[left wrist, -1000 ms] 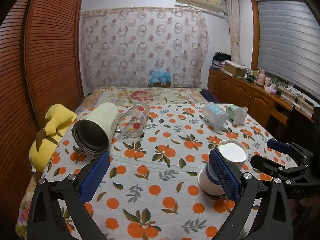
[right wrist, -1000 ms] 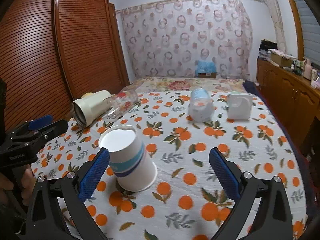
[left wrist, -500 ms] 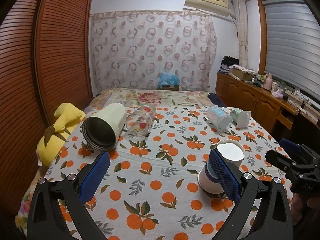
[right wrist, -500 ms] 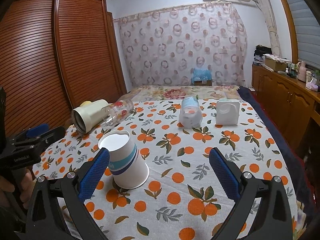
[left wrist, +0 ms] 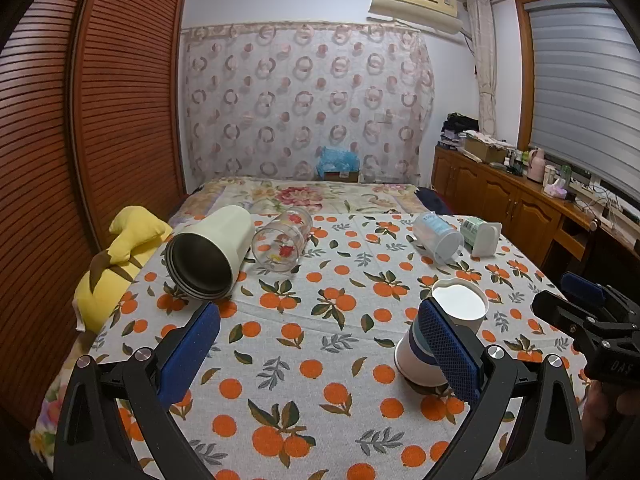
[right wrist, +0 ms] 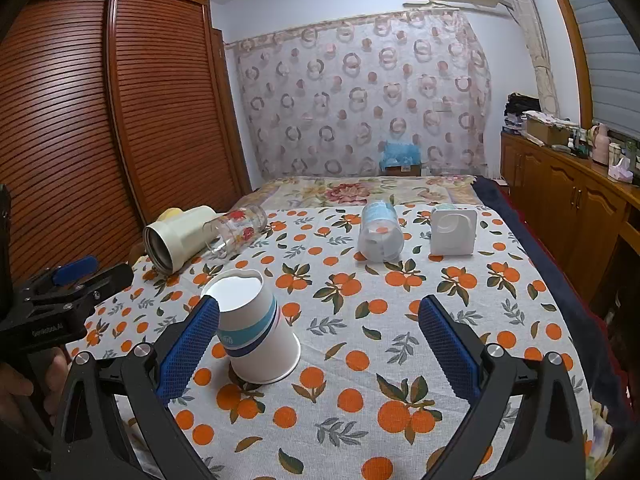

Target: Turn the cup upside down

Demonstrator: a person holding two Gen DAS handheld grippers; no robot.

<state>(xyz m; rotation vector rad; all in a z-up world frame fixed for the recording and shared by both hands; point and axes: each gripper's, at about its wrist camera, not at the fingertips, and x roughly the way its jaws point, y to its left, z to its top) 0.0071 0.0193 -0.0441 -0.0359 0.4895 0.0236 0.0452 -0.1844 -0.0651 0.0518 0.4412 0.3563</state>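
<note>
A white paper cup with blue bands (right wrist: 256, 326) stands upside down on the orange-print tablecloth (right wrist: 360, 320), its flat base up. It also shows in the left wrist view (left wrist: 444, 334), partly hidden behind my left gripper's right finger. My left gripper (left wrist: 320, 354) is open and empty, above the cloth, with the cup beside its right finger. My right gripper (right wrist: 318, 346) is open and empty; the cup stands just inside its left finger (right wrist: 188, 350). Each gripper shows in the other's view, the right at the edge (left wrist: 588, 316) and the left at the edge (right wrist: 60, 296).
A cream tumbler (left wrist: 210, 252) and a clear glass (left wrist: 284, 244) lie on their sides at the far left. A white plastic cup (right wrist: 380, 236) lies on its side beside a white box (right wrist: 454, 230). A yellow plush (left wrist: 120, 256) lies at the left edge; cabinets stand at the right.
Both grippers have pulled back and risen a little, so the table looks farther off. The paper cup has stayed upside down in the same spot. Both grippers stayed open.
</note>
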